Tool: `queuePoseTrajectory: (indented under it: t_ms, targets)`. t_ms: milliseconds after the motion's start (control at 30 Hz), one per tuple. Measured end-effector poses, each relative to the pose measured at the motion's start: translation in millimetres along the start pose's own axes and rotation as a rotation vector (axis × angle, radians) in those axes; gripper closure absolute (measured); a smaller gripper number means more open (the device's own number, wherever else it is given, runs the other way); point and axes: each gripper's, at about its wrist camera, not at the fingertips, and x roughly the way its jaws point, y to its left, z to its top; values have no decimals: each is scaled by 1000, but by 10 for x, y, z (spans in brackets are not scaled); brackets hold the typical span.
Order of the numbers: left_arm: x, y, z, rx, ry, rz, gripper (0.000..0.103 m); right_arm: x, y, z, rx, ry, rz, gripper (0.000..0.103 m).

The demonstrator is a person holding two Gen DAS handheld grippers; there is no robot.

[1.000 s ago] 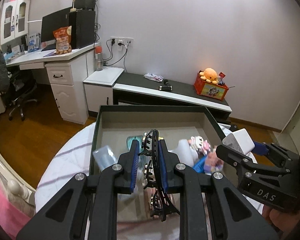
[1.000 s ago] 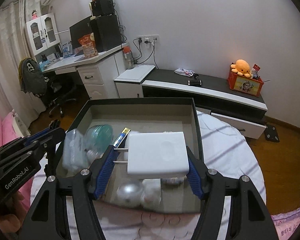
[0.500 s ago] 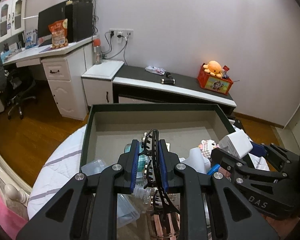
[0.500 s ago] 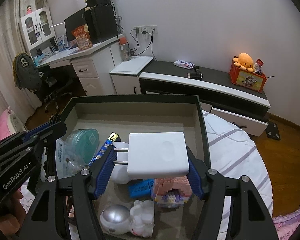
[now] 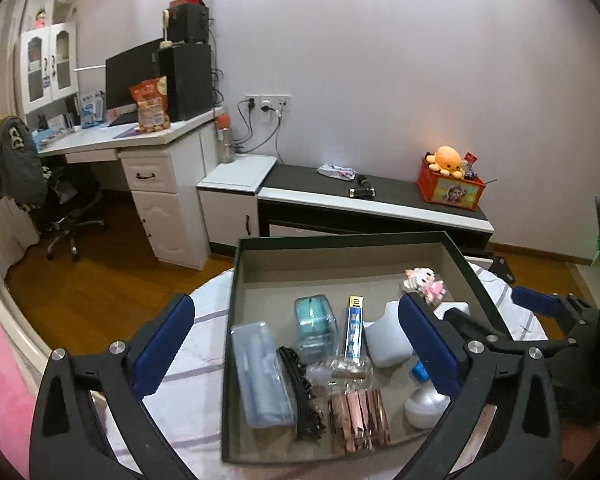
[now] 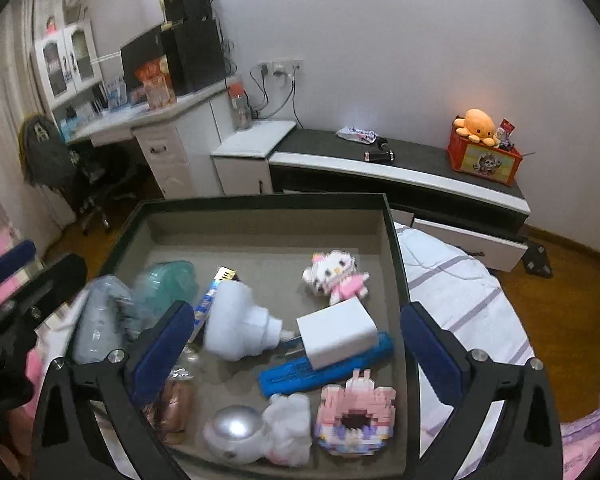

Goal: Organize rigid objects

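— Status of left tongs (image 5: 296,338)?
— Spread wide, nothing held. Hovering over the near left part of the dark tray (image 5: 340,240).
— Right tongs (image 6: 296,338)?
— Likewise wide and empty, above the tray's near right half.
— Location of the white charger (image 6: 338,338)?
— Inside the tray, lying tilted across a blue flat case (image 6: 328,368), prongs toward the white bottle (image 6: 232,322) and close to it; contact not clear. Apart from both tongs.
— Location of the black hair claw (image 5: 300,390)?
— On the tray floor, between the clear pouch (image 5: 260,372) and the rose-gold strip pack (image 5: 358,416).
— Handling judgement, charger?
— Stiff plastic shell, probably light, smooth faces likely slippery. Best taken across the two broad flat sides, clear of the prongs. Perched on the case, so liable to slide if nudged.
— Hair claw?
— Light and rigid but thin-toothed; likely to snap or spring if squeezed on the teeth. Better taken across the spine.
— Other contents of concern?
— Brick-built cat figure (image 6: 336,276) and pink brick figure (image 6: 354,414) probably fragile at the joints; grip low on the body, gently. Silver ball (image 6: 234,430) round and smooth, apt to roll or slip.
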Motion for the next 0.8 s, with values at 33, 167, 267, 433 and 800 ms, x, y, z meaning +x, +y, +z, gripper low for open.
queuePoseTrajectory:
  t_ms: [33,167,267,433,800]
  targets:
    - [-74,12,-13,-2,-3,5,0,-57,14,-12,-1,-9,-6,0]
    - [-385,48,-89,-4,-18,18,0,-359,86,-81,7,-45,-14,0]
    - [-580,82,-149,-8,-22,14,0,-591,151,-153,3,-67,-25,0]
    - [-943,136,-299,-12,-26,12,0,-979,253,-315,6,-108,-38,0]
    - [-1744,132,-643,31,-75,78,0,-1956,441,-851,23,-221,-54,0]
